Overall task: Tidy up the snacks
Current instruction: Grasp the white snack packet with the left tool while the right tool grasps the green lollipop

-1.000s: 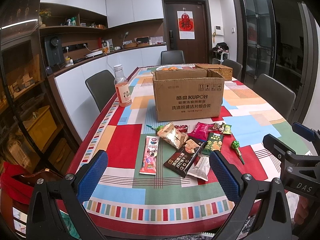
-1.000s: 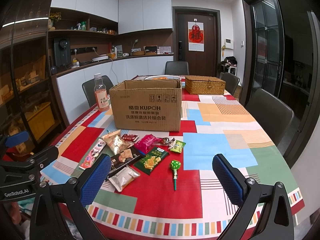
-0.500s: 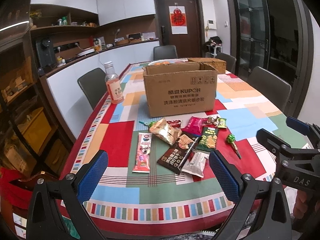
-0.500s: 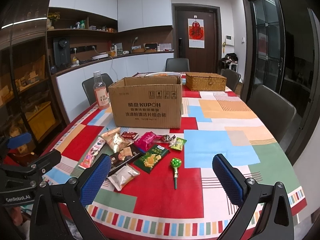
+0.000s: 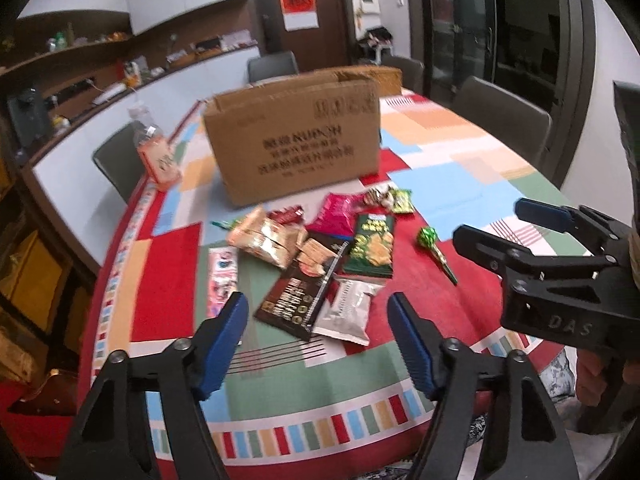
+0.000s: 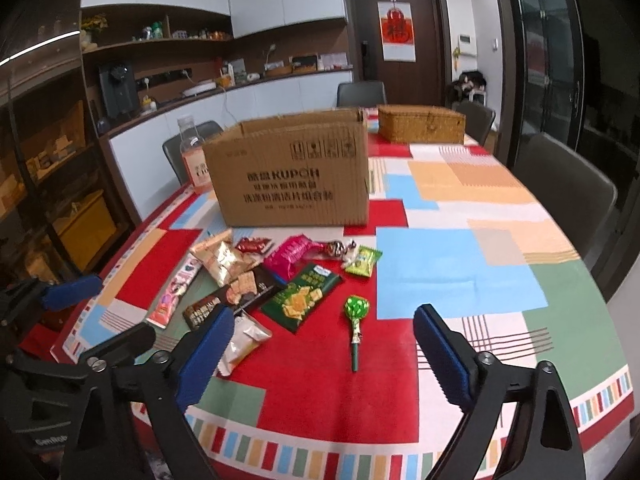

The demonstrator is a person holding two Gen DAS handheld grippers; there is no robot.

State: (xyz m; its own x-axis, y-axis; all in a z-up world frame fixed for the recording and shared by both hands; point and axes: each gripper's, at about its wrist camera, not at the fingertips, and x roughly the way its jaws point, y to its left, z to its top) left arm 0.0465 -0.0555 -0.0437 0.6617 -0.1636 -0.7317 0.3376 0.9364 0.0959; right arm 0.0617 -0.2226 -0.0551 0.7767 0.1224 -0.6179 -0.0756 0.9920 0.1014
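Snacks [image 6: 256, 284] crowd the desk's [image 6: 460, 264] near-left part, just before the box [image 6: 288, 180] that blocks its middle. The near edge and whole right side lie bare; a bottle [image 6: 194, 156] stands at the left edge.

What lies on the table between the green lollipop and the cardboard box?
In the right wrist view, a small light-green packet lies between the green lollipop and the cardboard box.

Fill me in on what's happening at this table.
A person holds two grippers over snack packets spread before an open cardboard box. The left gripper hangs above the dark brown packet and silver packet, its jaws closing on nothing yet. The right gripper is also closing, empty, near the green lollipop. Nothing is picked up yet.
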